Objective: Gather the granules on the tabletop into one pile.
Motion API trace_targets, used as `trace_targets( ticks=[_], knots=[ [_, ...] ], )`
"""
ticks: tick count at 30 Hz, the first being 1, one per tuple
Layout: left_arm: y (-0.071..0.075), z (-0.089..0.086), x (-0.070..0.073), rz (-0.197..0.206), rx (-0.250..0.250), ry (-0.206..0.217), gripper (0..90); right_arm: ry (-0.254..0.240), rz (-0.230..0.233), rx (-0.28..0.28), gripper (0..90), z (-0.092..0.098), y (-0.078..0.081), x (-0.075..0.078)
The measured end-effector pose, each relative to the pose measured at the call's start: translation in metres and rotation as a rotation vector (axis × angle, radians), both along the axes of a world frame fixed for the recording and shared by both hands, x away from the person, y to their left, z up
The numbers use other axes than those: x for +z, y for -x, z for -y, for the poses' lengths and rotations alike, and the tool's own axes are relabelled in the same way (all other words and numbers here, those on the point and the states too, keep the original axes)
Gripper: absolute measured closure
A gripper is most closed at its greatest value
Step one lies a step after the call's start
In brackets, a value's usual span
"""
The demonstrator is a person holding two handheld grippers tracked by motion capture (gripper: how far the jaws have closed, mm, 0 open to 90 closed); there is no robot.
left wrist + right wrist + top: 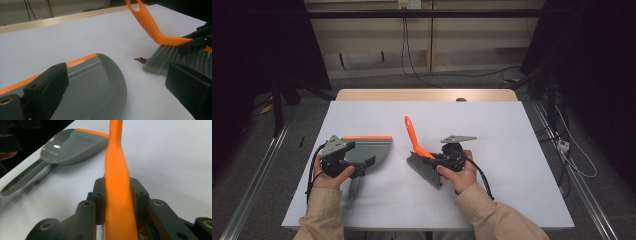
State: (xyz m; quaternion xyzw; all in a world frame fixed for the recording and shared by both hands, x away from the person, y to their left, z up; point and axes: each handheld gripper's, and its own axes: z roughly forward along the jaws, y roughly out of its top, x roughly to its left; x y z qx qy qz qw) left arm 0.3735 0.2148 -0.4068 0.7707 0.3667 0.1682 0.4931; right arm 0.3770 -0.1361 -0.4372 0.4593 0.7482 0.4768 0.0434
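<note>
Nearest to us, our left gripper (354, 170) hovers at the grey dustpan (369, 150); in the left gripper view its fingers (46, 92) stand wide apart, one over the pan's near part and the other off to the side above the bare bench (512, 165), gripping nothing. The dustpan lies flat on the left part of the bench, its orange-edged lip on the far side and its handle pointing back toward us.

Our right gripper (443, 161) is clamped on the orange handle of the brush (418, 145); the right gripper view shows the fingers (99, 195) pressed against both sides of that handle. The grey bristles rest on the bench just right of the dustpan, and the handle slants up and away.

A small heap of reddish crumbs (141, 59) lies at the bristle tips, between brush and dustpan.
</note>
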Motion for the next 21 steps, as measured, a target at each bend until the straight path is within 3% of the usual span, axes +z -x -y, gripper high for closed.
trace_targets(
  ticks=[6, 12, 16, 19, 21],
  knots=[
    [-0.001, -0.001, -0.001, -0.003, 0.0, -0.001, 4.6, -0.022, -0.008, -0.018, 70.8, 0.003, -0.013, 0.002],
    [-0.001, 0.0, -0.001, -0.004, 0.0, -0.001, 4.6, -0.074, 0.009, -0.031, 70.9, -0.001, -0.015, 0.019],
    [-0.001, 0.0, -0.001, -0.007, 0.0, 0.003, 4.6, -0.07, -0.001, -0.044, 70.8, -0.013, -0.026, 0.023],
    [-0.002, -0.001, -0.002, -0.01, 0.001, 0.006, 4.6, -0.096, -0.035, -0.05, 70.8, -0.026, -0.035, 0.019],
    [-0.002, -0.002, -0.002, -0.011, 0.001, 0.007, 4.6, -0.078, -0.036, -0.048, 70.8, -0.037, -0.04, 0.014]
  ],
)
